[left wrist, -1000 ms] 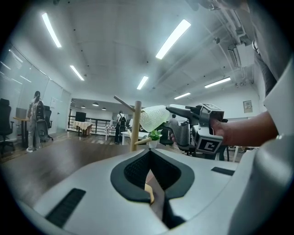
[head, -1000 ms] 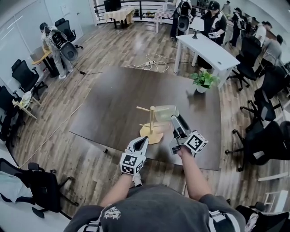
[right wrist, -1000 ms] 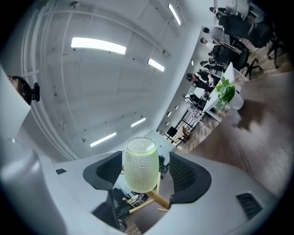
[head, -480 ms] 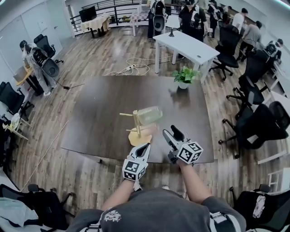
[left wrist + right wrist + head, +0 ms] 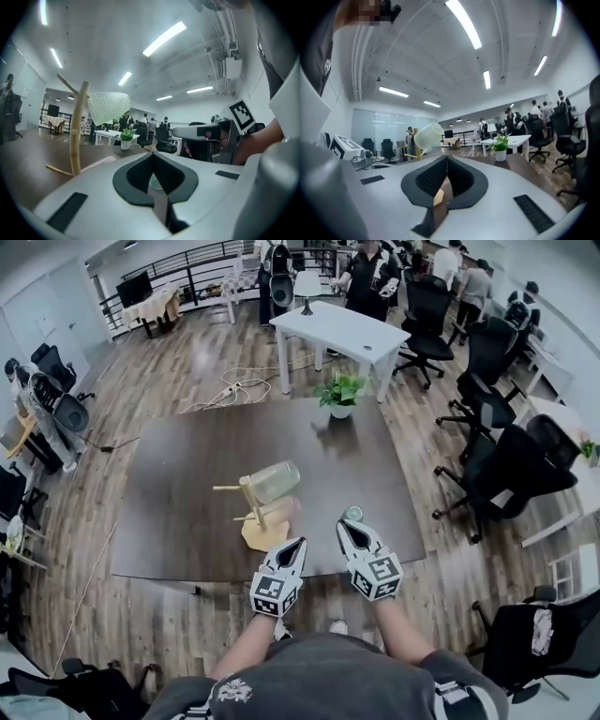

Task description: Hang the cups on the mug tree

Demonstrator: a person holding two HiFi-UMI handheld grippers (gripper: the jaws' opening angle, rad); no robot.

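A wooden mug tree [image 5: 251, 512] stands on the dark table [image 5: 178, 474] near its front edge. A clear dimpled cup [image 5: 275, 481] hangs tilted on an upper peg. The cup [image 5: 108, 107] and the tree [image 5: 77, 131] also show in the left gripper view. A pale pinkish shape [image 5: 282, 513] by the stem is too blurred to name. My left gripper [image 5: 298, 546] is shut and empty, just right of the base. My right gripper [image 5: 350, 519] is further right, apart from the cup. Its jaws have just been closing, with nothing between them, and they are shut.
A potted plant [image 5: 340, 392] stands at the table's far edge. Beyond it are a white table [image 5: 337, 329] and several people. Black office chairs [image 5: 506, 465] crowd the right side. Cables [image 5: 234, 390] lie on the wooden floor.
My right gripper has drawn back from the hanging cup towards the table's front edge, rolled and shut. My left gripper has shifted a little. The cup stays on the peg.
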